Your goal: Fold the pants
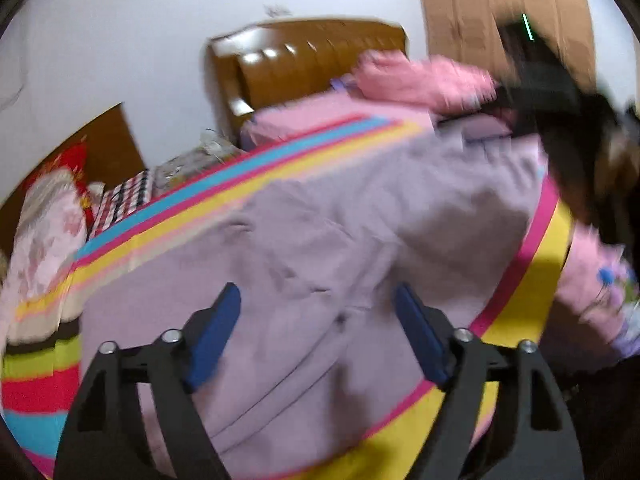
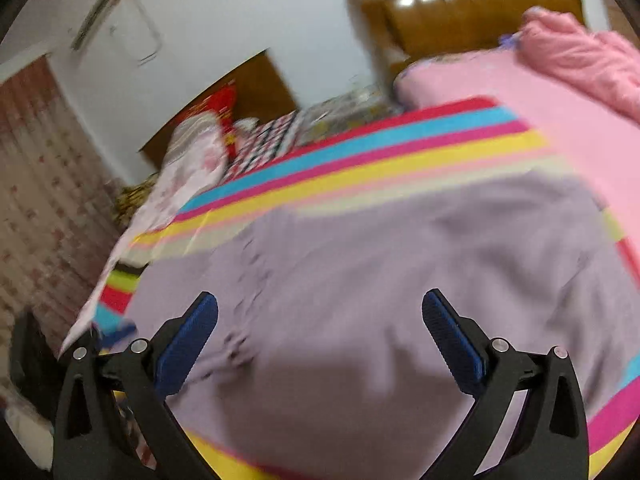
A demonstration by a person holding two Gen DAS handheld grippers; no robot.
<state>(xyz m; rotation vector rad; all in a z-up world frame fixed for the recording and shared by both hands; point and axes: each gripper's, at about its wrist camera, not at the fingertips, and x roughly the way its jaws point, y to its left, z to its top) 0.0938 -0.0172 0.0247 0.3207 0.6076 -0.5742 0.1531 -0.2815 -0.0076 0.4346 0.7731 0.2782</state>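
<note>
Lilac pants lie flat on striped blanket, wooden headboard behind; no legible writing w/ the blur. My left gripper & right gripper both spread wide, holding nothing.

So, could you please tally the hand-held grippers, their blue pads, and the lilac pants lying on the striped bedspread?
Hand-held grippers: 2 (left, right)
Blue pads: 4, e.g.
Lilac pants: 1
Total: 7
</note>
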